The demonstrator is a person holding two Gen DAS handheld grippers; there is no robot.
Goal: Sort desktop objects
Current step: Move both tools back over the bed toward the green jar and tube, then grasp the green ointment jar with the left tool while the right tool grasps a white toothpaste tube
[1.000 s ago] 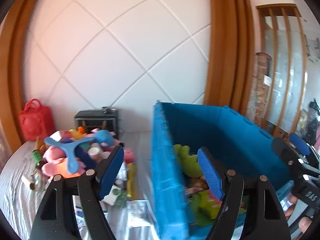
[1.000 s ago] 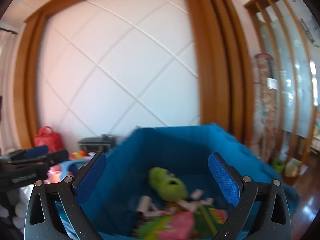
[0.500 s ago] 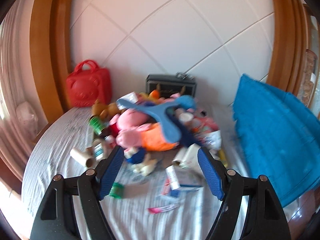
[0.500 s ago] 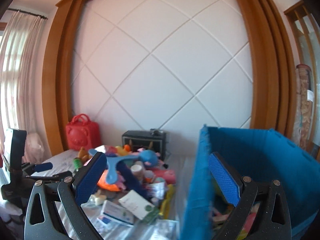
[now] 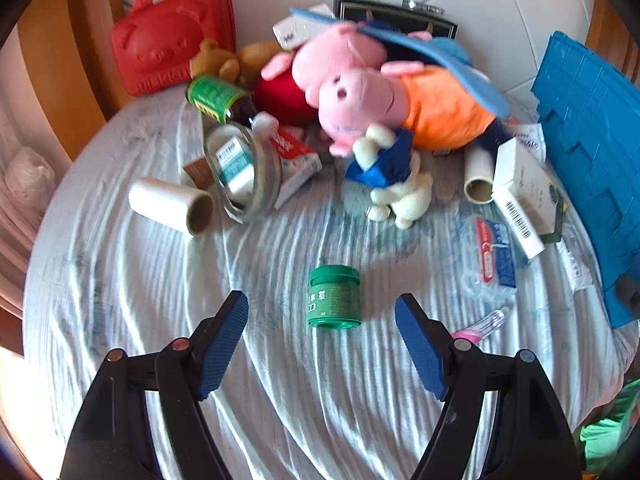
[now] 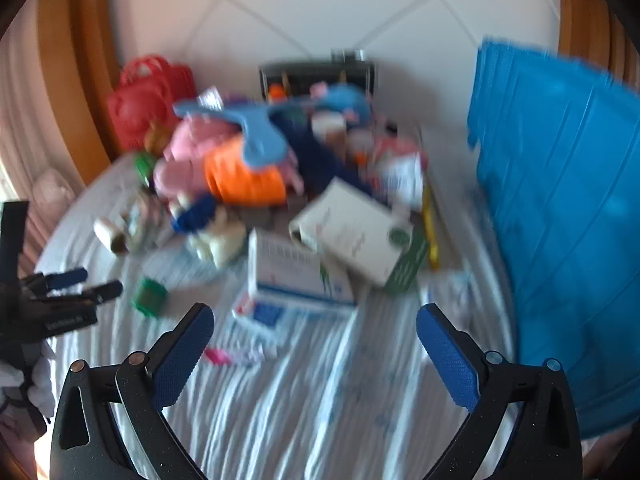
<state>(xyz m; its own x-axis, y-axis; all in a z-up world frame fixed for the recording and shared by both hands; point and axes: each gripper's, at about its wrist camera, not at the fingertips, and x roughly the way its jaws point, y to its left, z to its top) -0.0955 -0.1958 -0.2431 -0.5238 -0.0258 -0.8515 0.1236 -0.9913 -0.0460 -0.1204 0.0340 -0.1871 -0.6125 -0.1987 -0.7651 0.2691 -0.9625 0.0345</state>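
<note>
Left gripper, jaws wide apart and empty, above a wrinkled pale cloth; green jar on its side just ahead of the fingertips, untouched; beyond it, a white plush in blue, a pink plush pig in orange, a cardboard roll and a clear round container; red bag at far left; white box beside the blue crate at right.

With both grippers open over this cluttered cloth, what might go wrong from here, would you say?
The small green jar lies on its side ahead of the open left gripper, so it may roll away when pinched. The wrinkled cloth could snag a fingertip. The right gripper view is blurred, so aiming looks unreliable.
</note>
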